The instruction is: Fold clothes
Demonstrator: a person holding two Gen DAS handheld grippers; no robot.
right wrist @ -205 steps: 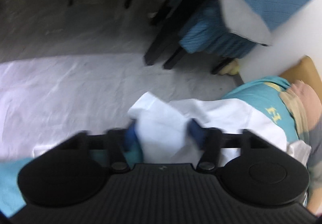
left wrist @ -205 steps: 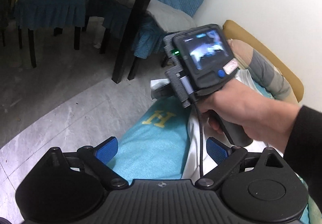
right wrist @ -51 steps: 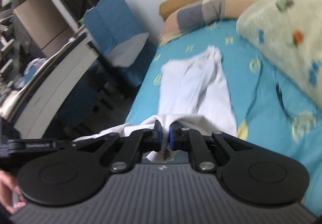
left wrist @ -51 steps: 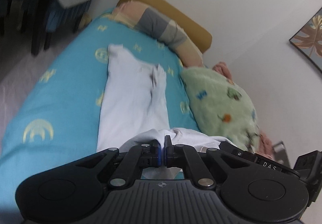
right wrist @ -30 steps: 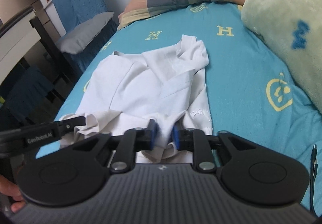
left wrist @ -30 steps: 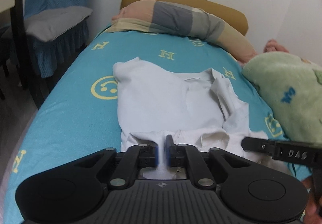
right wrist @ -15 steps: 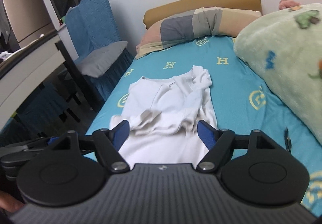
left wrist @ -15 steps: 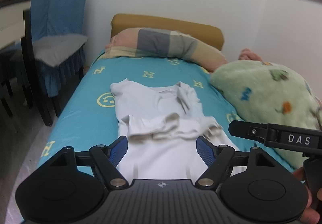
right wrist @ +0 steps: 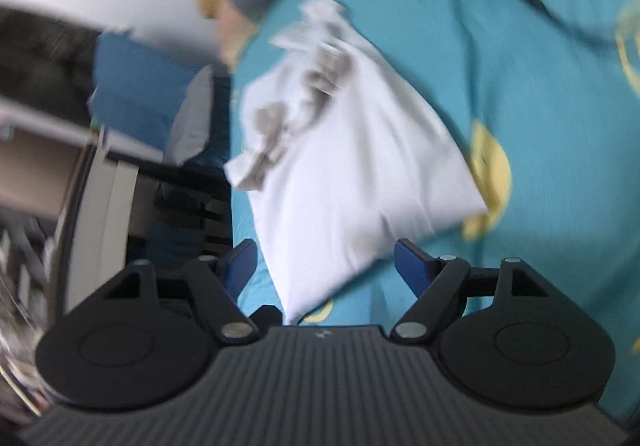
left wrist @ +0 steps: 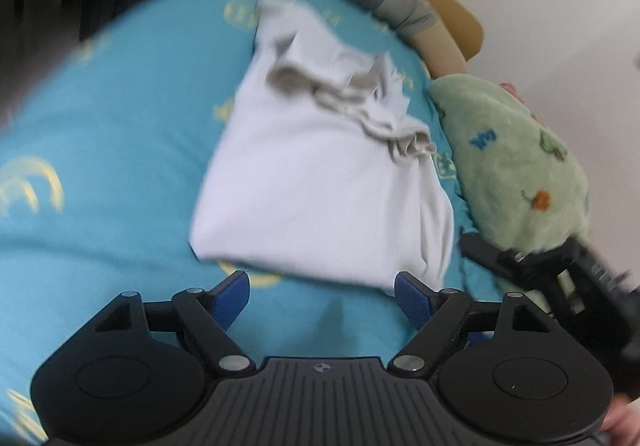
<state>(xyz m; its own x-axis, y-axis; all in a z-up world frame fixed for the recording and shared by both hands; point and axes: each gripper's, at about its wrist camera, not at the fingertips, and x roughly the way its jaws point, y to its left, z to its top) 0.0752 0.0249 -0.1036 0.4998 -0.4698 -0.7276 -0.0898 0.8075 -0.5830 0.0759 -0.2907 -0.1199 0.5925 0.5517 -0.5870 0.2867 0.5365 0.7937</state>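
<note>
A white shirt (left wrist: 316, 181) lies folded over on the teal bed sheet (left wrist: 104, 149), its bunched hem lying across the middle. It also shows in the right wrist view (right wrist: 352, 173). My left gripper (left wrist: 322, 294) is open and empty, just short of the shirt's near edge. My right gripper (right wrist: 324, 262) is open and empty, over the shirt's near corner. The right gripper's body shows in the left wrist view at the right edge (left wrist: 560, 270). Both views are blurred by motion.
A green plush blanket (left wrist: 516, 165) lies along the shirt's right side. A striped pillow (left wrist: 404, 9) and tan headboard (left wrist: 460, 17) are at the far end. A blue-covered chair (right wrist: 132, 89) and a desk (right wrist: 80, 173) stand beside the bed.
Both grippers have swung down and tilted toward the folded shirt's near edge. Both stay open and empty, and the shirt lies as it did half a second ago.
</note>
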